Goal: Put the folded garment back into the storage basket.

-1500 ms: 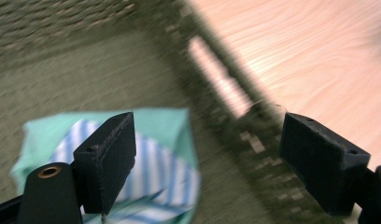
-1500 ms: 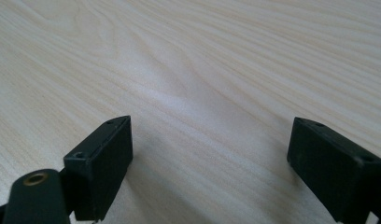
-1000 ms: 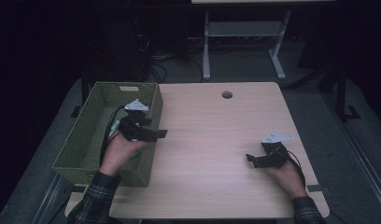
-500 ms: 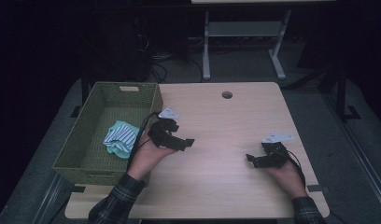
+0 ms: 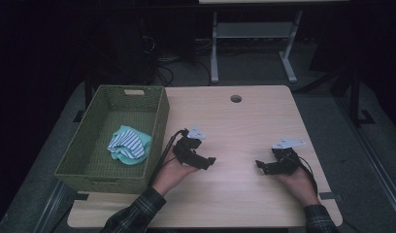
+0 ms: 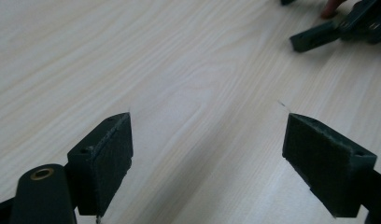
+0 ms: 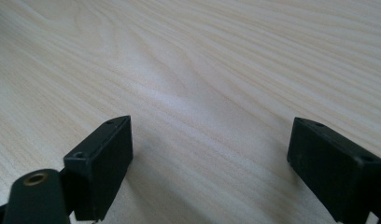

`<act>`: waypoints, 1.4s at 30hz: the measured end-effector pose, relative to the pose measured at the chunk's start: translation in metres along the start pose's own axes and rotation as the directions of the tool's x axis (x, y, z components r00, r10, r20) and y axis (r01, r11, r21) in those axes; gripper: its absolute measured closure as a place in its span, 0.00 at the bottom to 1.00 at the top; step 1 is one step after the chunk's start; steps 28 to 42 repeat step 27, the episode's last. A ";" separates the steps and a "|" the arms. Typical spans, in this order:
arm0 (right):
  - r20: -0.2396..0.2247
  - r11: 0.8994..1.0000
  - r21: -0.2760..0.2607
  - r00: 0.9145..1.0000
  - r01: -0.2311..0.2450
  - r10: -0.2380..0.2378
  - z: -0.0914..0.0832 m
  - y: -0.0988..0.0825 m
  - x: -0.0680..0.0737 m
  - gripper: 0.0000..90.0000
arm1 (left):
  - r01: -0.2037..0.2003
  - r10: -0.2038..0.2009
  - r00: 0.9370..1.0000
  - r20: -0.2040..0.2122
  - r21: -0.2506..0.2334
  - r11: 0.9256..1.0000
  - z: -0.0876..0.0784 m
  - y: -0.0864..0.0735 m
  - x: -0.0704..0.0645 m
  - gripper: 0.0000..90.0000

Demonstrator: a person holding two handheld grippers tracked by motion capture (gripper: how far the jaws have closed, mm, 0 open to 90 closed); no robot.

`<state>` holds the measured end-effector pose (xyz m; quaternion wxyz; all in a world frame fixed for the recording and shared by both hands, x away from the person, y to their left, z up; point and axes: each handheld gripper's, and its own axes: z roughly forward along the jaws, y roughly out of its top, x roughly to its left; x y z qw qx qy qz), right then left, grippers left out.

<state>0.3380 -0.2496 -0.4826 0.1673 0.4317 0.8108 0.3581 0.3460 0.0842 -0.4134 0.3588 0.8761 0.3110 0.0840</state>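
I see a pale wooden table (image 5: 244,121) in a dark room, a metal stand (image 5: 254,29) on the floor beyond its far edge. At the left sits my green woven basket (image 5: 159,114), long axis running near to far, a striped cloth (image 5: 125,144) crumpled inside. To its right my left gripper (image 5: 208,161) and right gripper (image 5: 260,166) rest low over bare wood, jaws wide apart, gripping nothing.

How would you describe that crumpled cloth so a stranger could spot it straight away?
Start at the light wooden table and look to its left edge, where a green woven basket stands. The cloth lies crumpled on the basket's floor, toward its right wall. It is mint green with dark and white stripes, and nothing else lies in there.
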 end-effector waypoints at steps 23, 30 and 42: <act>-0.002 1.000 0.001 1.000 0.001 -0.001 0.000 0.000 0.000 0.15 | -0.023 0.029 0.998 -0.050 0.115 0.993 0.044 -0.027 0.006 0.17; -0.002 1.000 0.000 1.000 0.001 -0.001 0.000 0.000 0.000 0.15 | -0.046 0.053 0.997 -0.062 0.115 0.992 0.044 -0.028 0.004 0.16; -0.002 1.000 0.000 1.000 0.001 -0.001 0.000 0.000 0.000 0.15 | -0.046 0.053 0.997 -0.062 0.115 0.992 0.044 -0.028 0.004 0.16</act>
